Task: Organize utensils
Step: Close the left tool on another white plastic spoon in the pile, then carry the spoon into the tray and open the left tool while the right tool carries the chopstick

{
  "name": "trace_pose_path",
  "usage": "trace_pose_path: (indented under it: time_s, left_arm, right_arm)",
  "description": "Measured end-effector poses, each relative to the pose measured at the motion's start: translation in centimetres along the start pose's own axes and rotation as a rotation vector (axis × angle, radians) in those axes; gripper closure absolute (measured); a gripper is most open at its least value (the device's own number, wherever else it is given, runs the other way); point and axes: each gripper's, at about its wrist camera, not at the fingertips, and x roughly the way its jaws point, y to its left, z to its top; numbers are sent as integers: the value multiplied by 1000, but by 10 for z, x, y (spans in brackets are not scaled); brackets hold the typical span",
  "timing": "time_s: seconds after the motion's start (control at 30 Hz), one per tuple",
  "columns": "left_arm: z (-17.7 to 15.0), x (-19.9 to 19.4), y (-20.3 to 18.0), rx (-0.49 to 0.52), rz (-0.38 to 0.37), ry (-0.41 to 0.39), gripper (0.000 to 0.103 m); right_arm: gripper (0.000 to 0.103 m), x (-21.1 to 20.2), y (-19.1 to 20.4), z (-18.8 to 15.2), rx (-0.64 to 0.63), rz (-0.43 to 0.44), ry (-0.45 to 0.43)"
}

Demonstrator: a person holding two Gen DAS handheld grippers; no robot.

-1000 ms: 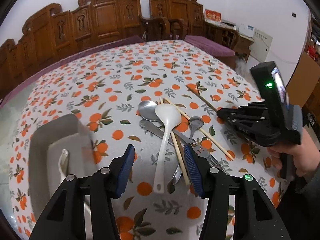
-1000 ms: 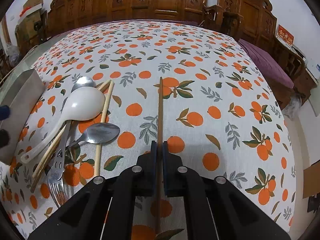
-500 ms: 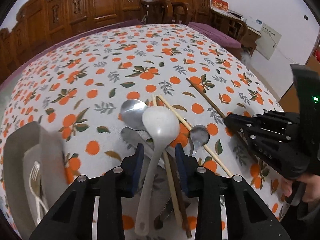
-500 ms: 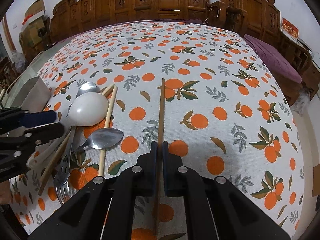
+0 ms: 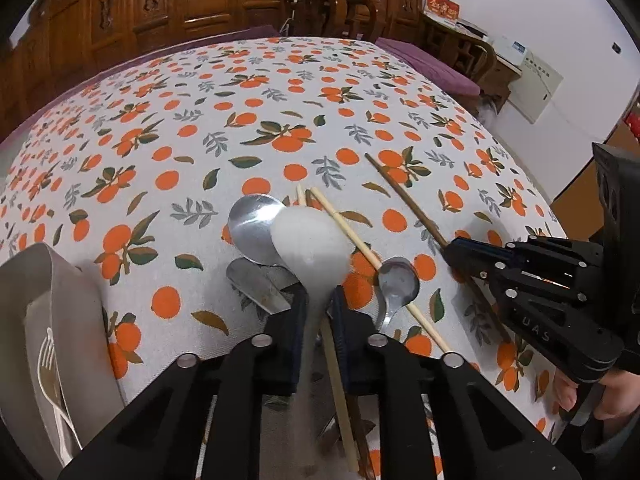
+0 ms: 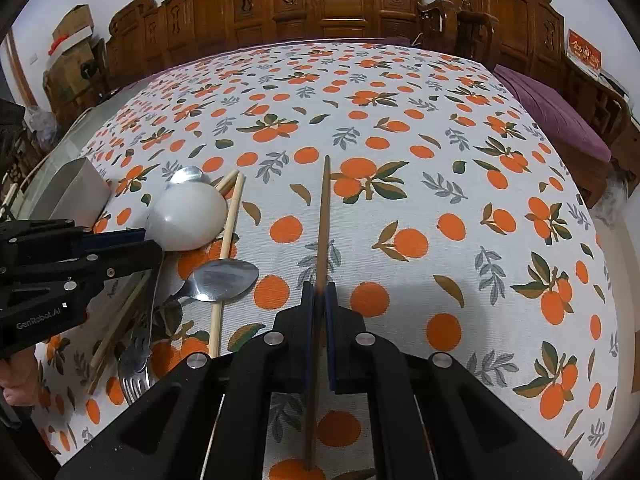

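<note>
Bench [image 5: 248, 92] covered by a cloth printed with oranges and leaves; carved wooden chairs [image 6: 328, 4] stand along its far edge.

Grey tray [image 5: 68, 304] at 8 o'clock in the left wrist view, at the bench's near left edge. A white fork [image 5: 50, 372] lies inside it.

Utensil pile at centre of the left wrist view, just right of the tray. White ladle [image 5: 310, 246] lies on top, bowl toward 12 o'clock, handle running down toward 6. Large steel spoon [image 5: 254, 226] touches the ladle bowl at its 10 o'clock side. Knife [image 5: 256, 286] lies under both, blade end toward 9 o'clock. Small steel spoon [image 5: 398, 282] sits at 3 o'clock from the ladle handle. Two pale chopsticks [image 5: 352, 240] cross the pile, tips at 12 o'clock beyond the ladle bowl. Steel fork [image 6: 134, 364] is seen in the right wrist view at 7 o'clock, tines toward the viewer.

Left hand-held gripper [image 5: 318, 312]: jaws have just been closing; the pads now clamp the ladle's handle just below the bowl.

Right hand-held gripper [image 6: 318, 300]: jaws pinched tight on a dark chopstick [image 6: 324, 216], which lies apart from the pile at its 3 o'clock side, its tip pointing to 12 o'clock. A hand [image 5: 592, 404] holds this gripper's grip.
</note>
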Motion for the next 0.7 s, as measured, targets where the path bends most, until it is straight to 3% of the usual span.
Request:
trace_pose_path:
  time_s: [0.23, 0.7]
  left_arm:
    - [-1, -19, -9, 28, 3, -40, 101]
    - [-2, -73, -10, 40, 12, -127, 102]
  right_arm:
    - [96, 1, 2, 1, -15, -15, -2]
    - [97, -10, 1, 6, 32, 4, -51]
